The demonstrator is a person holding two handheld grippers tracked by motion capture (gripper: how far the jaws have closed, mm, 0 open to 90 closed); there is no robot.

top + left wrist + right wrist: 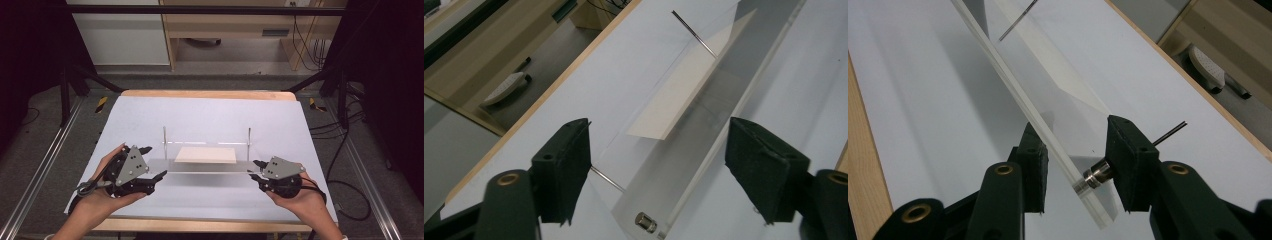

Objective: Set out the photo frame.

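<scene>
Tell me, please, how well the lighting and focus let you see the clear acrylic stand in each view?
High view: the acrylic stand nearly vanishes against the white sheet, dark surroundings. Left gripper view: sharp, the stand's plate reflects greyly. Right gripper view: the plate's edge reads crisply inside the right claw.

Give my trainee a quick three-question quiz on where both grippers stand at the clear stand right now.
1. True or false: the left gripper already clamps the clear acrylic stand.
2. Which gripper's jaws sit close on either side of the stand's end? A. left B. right
3. What lies on the stand between the two thin metal rods?

Key:
1. False; its jaws stand wide, with the stand's end between them untouched.
2. B
3. A pale flat card.
</scene>
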